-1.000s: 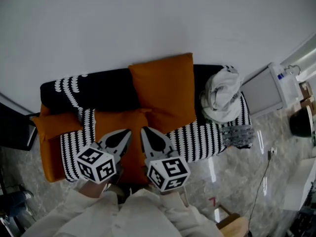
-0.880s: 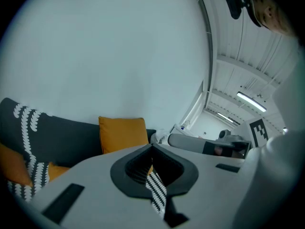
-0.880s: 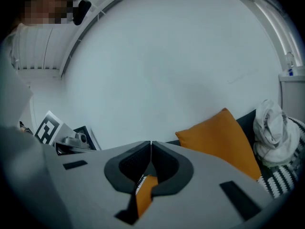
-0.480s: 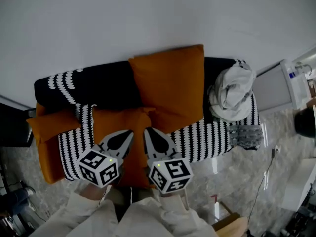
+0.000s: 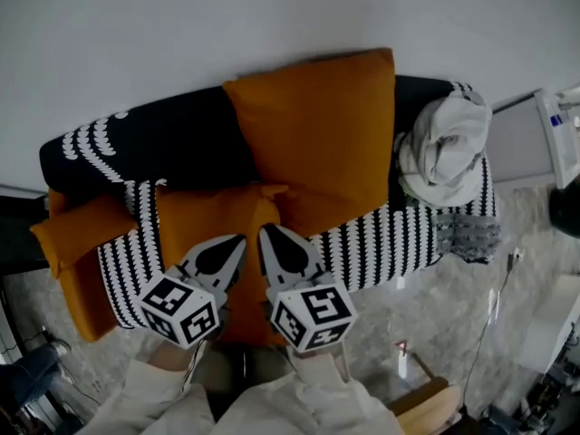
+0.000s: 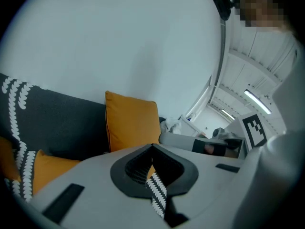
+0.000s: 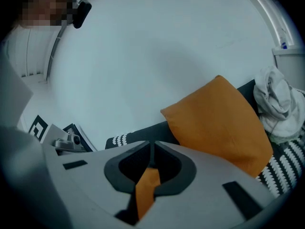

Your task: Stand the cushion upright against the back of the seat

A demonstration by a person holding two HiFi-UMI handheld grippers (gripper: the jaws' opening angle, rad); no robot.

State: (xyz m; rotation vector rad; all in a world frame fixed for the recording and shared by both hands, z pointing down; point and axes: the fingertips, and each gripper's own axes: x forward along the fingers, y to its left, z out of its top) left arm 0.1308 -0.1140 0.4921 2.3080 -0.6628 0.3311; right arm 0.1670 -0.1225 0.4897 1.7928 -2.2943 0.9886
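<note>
Left tongs (image 5: 237, 241) pinched together, nothing in them; right tongs (image 5: 265, 232) the same, side by side above a flat orange pad (image 5: 204, 220) on the seat. Beyond them the cushion (image 5: 317, 130) stands upright against the sofa back (image 5: 154, 148), a white bundle (image 5: 444, 148) just beside it

1. The left gripper (image 5: 238, 241) and right gripper (image 5: 264, 232) cover the flat cushion's (image 5: 204, 217) near part.
2. The upright cushion (image 5: 317, 130) hides the middle of the sofa back (image 5: 154, 148).
3. A white box (image 5: 564, 134) is cut off at the right edge.
</note>
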